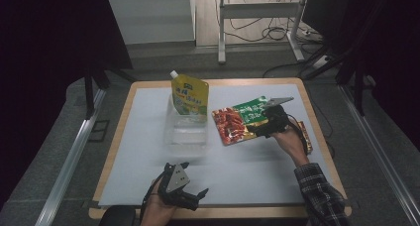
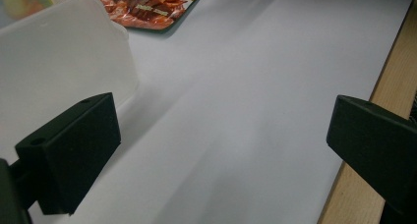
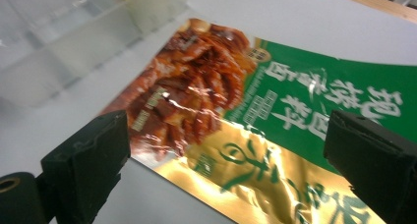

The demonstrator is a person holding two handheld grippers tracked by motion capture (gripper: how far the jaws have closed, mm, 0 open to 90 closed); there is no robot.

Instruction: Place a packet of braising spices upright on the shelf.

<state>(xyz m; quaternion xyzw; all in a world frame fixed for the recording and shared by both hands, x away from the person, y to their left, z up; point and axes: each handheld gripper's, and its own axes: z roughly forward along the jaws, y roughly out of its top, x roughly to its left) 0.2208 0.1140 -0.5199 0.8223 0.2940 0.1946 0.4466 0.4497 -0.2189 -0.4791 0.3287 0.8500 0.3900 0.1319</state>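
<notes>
Snack packet (image 3: 275, 130) lies flat between wide-spread right tongs (image 3: 226, 160).

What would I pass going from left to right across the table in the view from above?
Left gripper, near the front edge → clear plastic box with the yellow pouch standing at its far end → red and green snack packet → right gripper at the packet.
</notes>
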